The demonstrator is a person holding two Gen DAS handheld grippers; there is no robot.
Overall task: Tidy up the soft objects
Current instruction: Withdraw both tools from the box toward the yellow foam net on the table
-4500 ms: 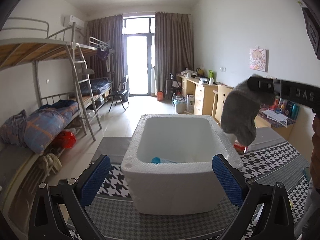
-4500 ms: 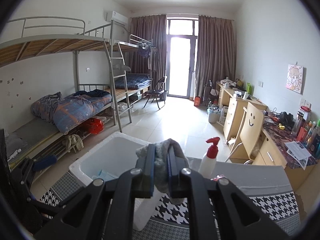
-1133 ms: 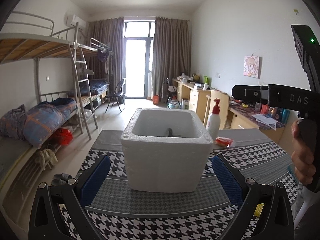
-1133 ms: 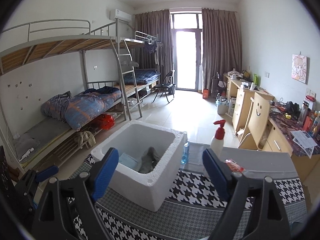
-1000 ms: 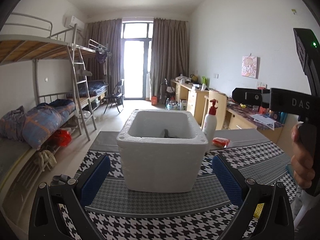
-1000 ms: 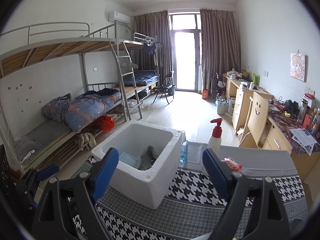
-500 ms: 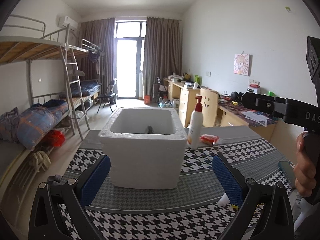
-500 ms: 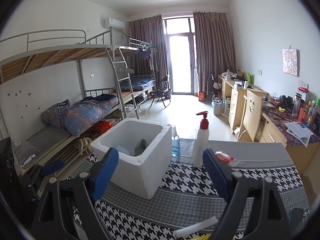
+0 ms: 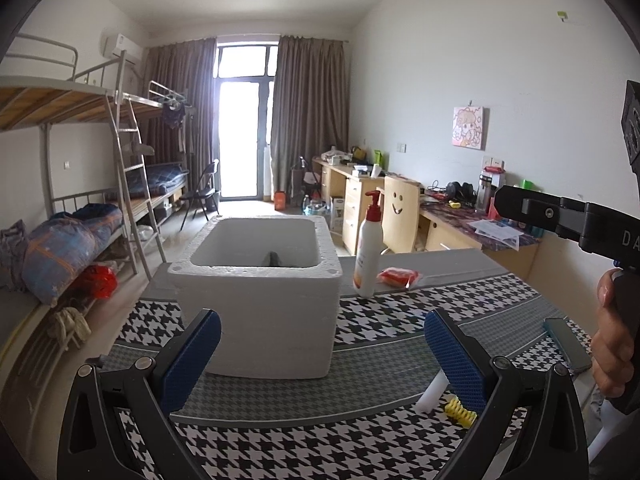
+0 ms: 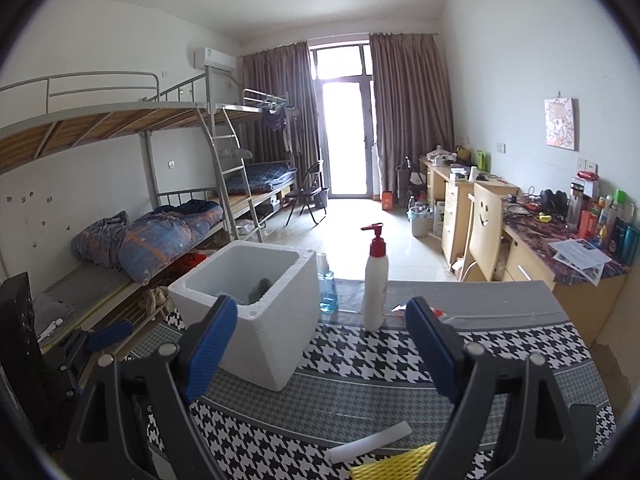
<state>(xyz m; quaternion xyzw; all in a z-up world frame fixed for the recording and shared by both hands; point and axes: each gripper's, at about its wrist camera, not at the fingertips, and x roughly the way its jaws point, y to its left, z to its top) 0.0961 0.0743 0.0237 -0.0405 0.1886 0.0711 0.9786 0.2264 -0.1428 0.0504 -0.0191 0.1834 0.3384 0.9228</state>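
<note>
A white foam box (image 9: 256, 300) stands on the houndstooth mat, and a grey soft cloth (image 9: 274, 258) lies inside it. My left gripper (image 9: 322, 320) is open and empty, a little back from the box's near wall. My right gripper (image 10: 322, 308) is open too, with nothing between its blue pads; the box (image 10: 256, 320) sits ahead to its left with the cloth (image 10: 260, 288) showing over the rim. A yellow foam mesh (image 10: 394, 462) and a white foam stick (image 10: 368, 442) lie on the mat just below the right gripper. In the left wrist view the stick (image 9: 430, 392) and mesh (image 9: 460, 410) show by the right finger.
A white pump bottle with a red top (image 10: 376, 280) and a blue bottle (image 10: 326, 284) stand behind the box, beside a red packet (image 9: 398, 276). A dark flat device (image 9: 566, 342) lies at the mat's right edge. A hand (image 9: 612, 344) grips the right gripper's handle. Bunk beds stand left, desks right.
The right gripper, earlier shut on the grey cloth over the box, is now open and the cloth lies inside. Both grippers have drawn back; the stick and mesh came into view.
</note>
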